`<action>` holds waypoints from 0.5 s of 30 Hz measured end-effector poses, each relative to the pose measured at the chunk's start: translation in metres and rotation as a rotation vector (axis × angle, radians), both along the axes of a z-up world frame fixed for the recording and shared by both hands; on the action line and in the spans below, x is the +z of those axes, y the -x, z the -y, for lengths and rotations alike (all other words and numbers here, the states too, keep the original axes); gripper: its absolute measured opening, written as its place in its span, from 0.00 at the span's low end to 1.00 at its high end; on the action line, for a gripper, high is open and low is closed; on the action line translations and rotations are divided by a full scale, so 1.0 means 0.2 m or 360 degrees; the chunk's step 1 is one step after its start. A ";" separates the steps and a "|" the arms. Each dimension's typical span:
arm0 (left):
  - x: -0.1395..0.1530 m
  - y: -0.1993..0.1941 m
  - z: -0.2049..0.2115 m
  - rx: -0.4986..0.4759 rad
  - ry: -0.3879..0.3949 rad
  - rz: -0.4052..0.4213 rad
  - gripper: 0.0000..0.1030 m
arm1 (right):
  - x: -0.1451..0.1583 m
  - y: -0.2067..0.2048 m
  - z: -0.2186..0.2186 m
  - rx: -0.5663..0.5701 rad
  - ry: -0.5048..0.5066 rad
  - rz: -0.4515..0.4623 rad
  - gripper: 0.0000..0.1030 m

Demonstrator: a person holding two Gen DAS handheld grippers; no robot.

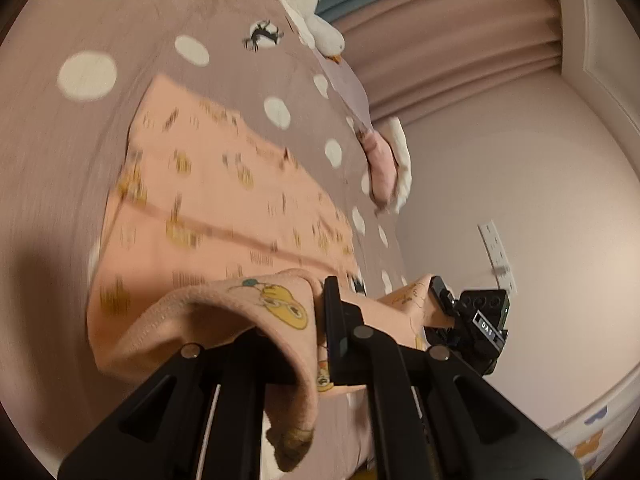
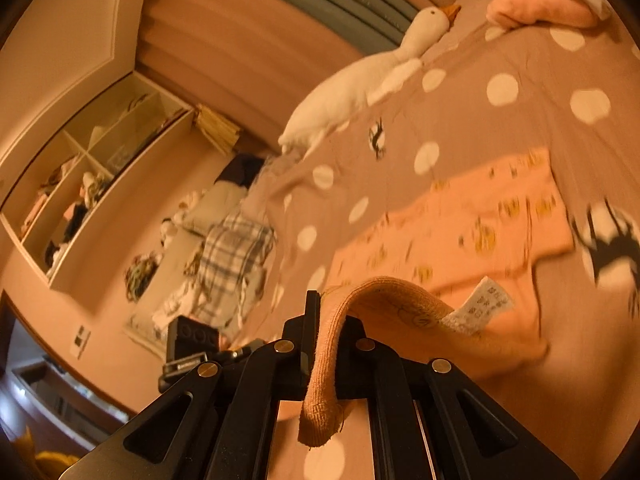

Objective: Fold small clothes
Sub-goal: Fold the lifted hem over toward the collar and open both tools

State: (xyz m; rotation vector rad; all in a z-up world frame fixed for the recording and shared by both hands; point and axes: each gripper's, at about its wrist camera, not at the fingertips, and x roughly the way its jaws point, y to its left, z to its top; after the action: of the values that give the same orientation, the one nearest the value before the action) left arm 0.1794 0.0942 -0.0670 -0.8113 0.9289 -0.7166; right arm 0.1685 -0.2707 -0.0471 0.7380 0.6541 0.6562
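both grippers clamp the peach garment [image 1: 224,208]: the left gripper [image 1: 326,320] pinches a lifted edge at lower centre, the right gripper [image 2: 324,332] another edge with a white label [image 2: 480,304]. its remainder lies flat mid-frame on the polka-dot bed [image 1: 100,140], a plush goose [image 2: 360,80] above.

Both grippers clamped, angled a bit downward

Left gripper [image 1: 320,332] has its 2 jaws pinched tight on cloth [image 1: 224,208]; right gripper [image 2: 326,344] does the same, a cuff hanging out between its jaws. Right one shows in the left view too.
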 end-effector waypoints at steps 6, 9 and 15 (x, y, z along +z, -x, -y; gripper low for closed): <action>0.01 -0.35 0.01 0.0054 -0.0013 -0.0027 0.05 | -0.06 -0.33 0.03 -0.0089 -0.0013 -0.0088 0.05; -0.08 -0.54 0.03 0.0091 -0.0049 -0.0129 0.05 | -0.14 -0.49 0.03 -0.0134 -0.0002 -0.0227 0.06; -0.26 -0.84 -0.02 0.0218 -0.0019 -0.0401 0.06 | -0.32 -0.74 0.11 -0.0295 -0.0084 -0.0531 0.06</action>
State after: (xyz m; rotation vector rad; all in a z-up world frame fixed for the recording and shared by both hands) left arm 0.3481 0.0986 -0.1199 -0.9594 1.0901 -0.4960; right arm 0.3165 -0.2934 -0.1118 0.9562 0.8636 0.3832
